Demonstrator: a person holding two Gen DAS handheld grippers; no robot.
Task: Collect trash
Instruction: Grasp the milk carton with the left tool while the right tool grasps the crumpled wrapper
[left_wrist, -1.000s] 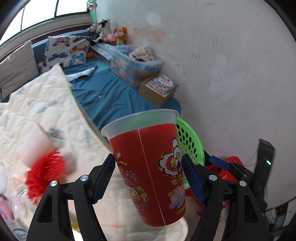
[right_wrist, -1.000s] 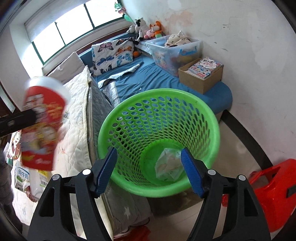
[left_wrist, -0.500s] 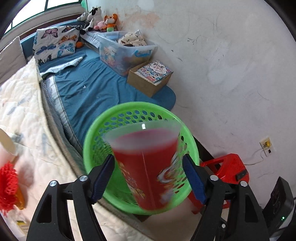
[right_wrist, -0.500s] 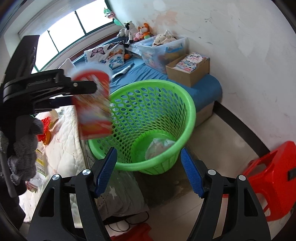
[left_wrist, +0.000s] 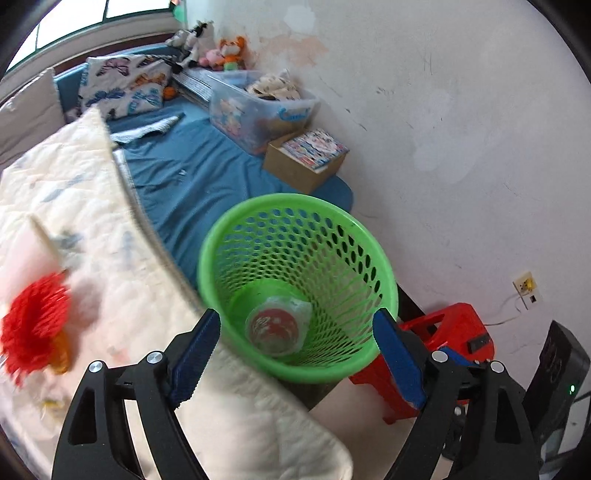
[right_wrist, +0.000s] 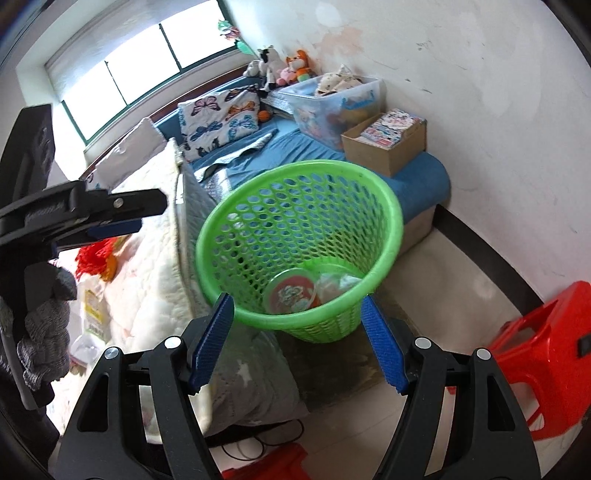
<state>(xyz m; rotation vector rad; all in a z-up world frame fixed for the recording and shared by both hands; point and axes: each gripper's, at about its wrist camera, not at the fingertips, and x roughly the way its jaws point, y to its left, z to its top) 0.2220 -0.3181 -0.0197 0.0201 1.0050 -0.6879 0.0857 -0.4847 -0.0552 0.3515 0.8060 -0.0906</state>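
Observation:
A green mesh basket (left_wrist: 236, 236) (right_wrist: 391, 210) stands on the floor beside the bed. The red printed cup (left_wrist: 272, 326) (right_wrist: 291, 293) lies at its bottom, next to a crumpled clear wrapper (right_wrist: 338, 282). My left gripper (left_wrist: 297, 354) hangs over the basket's near rim; its jaws are opening and nothing is between them. In the right wrist view the left gripper (right_wrist: 122, 216) reaches in from the left, above the bed edge. My right gripper (right_wrist: 297, 341) is open and empty, just short of the basket's near rim.
A cream quilt (left_wrist: 66, 206) covers the bed at left, with a red fluffy item (left_wrist: 33, 332) and small packets (right_wrist: 94, 314) on it. A red plastic stool (left_wrist: 447, 332) (right_wrist: 546, 354) stands right of the basket. A cardboard box (right_wrist: 388, 140) and clear bin (right_wrist: 332, 99) sit on the blue mattress.
The left gripper carried the red cup over the basket and let it go; the cup now lies inside the basket. The jaws have spread wider. The right gripper drifted slightly.

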